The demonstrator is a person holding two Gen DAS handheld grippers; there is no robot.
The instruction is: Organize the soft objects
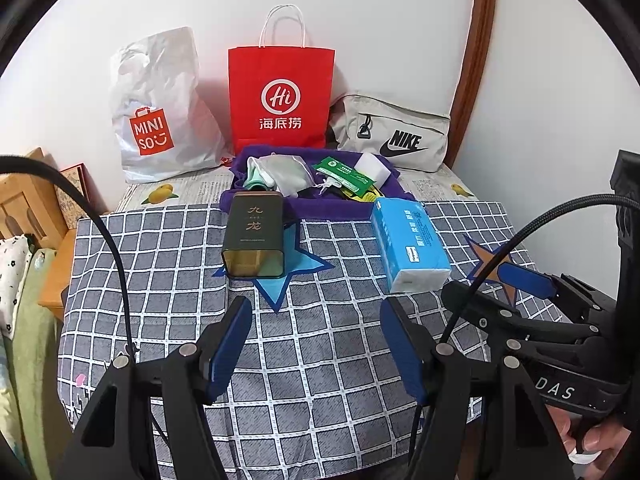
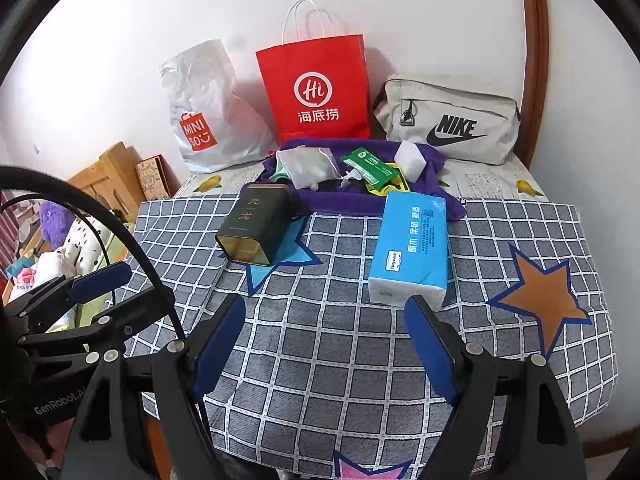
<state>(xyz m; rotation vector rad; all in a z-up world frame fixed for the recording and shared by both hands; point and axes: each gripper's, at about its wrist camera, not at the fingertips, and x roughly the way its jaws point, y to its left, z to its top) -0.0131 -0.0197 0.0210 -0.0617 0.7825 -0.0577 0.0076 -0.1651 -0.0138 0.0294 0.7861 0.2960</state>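
Note:
A blue tissue pack (image 1: 409, 243) (image 2: 410, 246) lies on the checked cloth at the middle right. A dark green tin (image 1: 254, 236) (image 2: 256, 226) lies on its side to its left, on a blue star. Behind them a purple cloth (image 1: 320, 204) (image 2: 344, 200) holds a white mesh pouch (image 1: 286, 174) (image 2: 310, 166), a green packet (image 1: 344, 176) (image 2: 370, 166) and a white sponge block (image 1: 374, 168) (image 2: 411, 158). My left gripper (image 1: 316, 308) is open and empty, short of the tin and pack. My right gripper (image 2: 326, 306) is open and empty, its right finger just before the pack.
A white MINISO bag (image 1: 160, 108) (image 2: 208, 112), a red paper bag (image 1: 280, 98) (image 2: 316, 88) and a grey Nike pouch (image 1: 394, 136) (image 2: 450, 122) stand against the back wall. Wooden furniture (image 1: 24, 204) and bedding lie off the table's left edge. An orange star (image 2: 544, 296) marks the cloth at right.

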